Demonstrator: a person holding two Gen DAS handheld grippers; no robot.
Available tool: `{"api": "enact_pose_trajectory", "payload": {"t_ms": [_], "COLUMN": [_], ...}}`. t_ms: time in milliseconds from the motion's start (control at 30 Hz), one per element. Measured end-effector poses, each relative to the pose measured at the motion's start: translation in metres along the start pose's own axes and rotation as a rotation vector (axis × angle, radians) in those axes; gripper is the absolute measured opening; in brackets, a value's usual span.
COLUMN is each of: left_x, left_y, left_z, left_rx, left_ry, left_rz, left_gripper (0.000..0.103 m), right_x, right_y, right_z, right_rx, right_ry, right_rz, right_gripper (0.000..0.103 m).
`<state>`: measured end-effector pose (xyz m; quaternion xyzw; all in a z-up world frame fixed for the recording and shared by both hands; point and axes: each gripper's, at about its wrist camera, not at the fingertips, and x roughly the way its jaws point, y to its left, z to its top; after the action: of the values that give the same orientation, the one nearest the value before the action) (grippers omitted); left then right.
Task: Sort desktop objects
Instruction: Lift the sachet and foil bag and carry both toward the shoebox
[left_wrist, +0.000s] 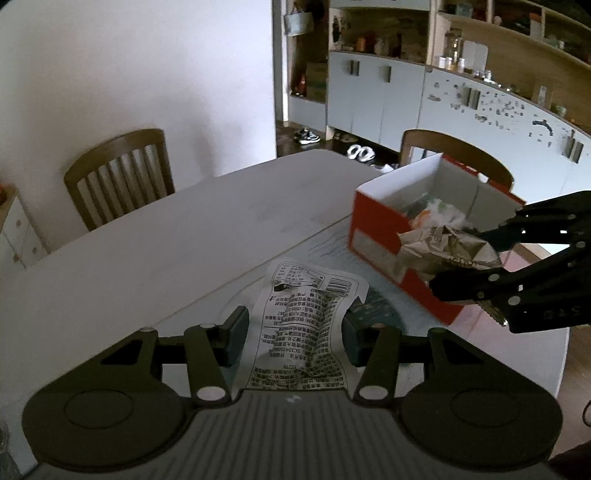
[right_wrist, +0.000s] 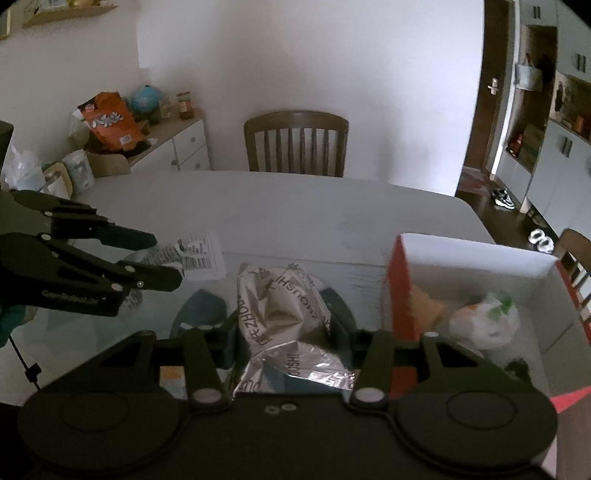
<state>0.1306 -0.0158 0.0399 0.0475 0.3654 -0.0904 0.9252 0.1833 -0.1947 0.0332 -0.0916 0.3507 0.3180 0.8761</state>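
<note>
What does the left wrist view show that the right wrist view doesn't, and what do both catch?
Only the left wrist view: the long sideboard with cupboard doors, and the printed back of the white wrapper between the left gripper jaws.

Only the right wrist view: the cluttered white cabinet with a globe and an orange bag.

Both: the red box, the silver foil wrapper held by the right gripper, and the table.

Red-orange box (left_wrist: 384, 225) with white inside, silver crinkled foil wrapper (right_wrist: 284, 306) with dark lettering, white packet (left_wrist: 306, 325) covered in black print, pale table (left_wrist: 184, 240).
</note>
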Motion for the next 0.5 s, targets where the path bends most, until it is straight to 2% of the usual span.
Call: {"api": "enact_pose_trajectory", "payload": {"t_ms": [200, 500], "left_x": [-0.002, 0.017], "left_y": [-0.035, -0.082], "left_z": [0.021, 0.048], "left_rx": [0.034, 0.056], "left_ry": [-0.025, -0.025], "left_rz": [-0.018, -0.047], "left_gripper": [0.051, 0.051], "right_x": [-0.02, -0.039], "right_y": [-0.028, -0.077], "right_z": [0.0, -0.004], "right_rx": [0.022, 0.017], "right_ry": [-0.013, -0.027], "right_rz": [-0.008, -0.027], "right_gripper": [0.049, 0.049]}}
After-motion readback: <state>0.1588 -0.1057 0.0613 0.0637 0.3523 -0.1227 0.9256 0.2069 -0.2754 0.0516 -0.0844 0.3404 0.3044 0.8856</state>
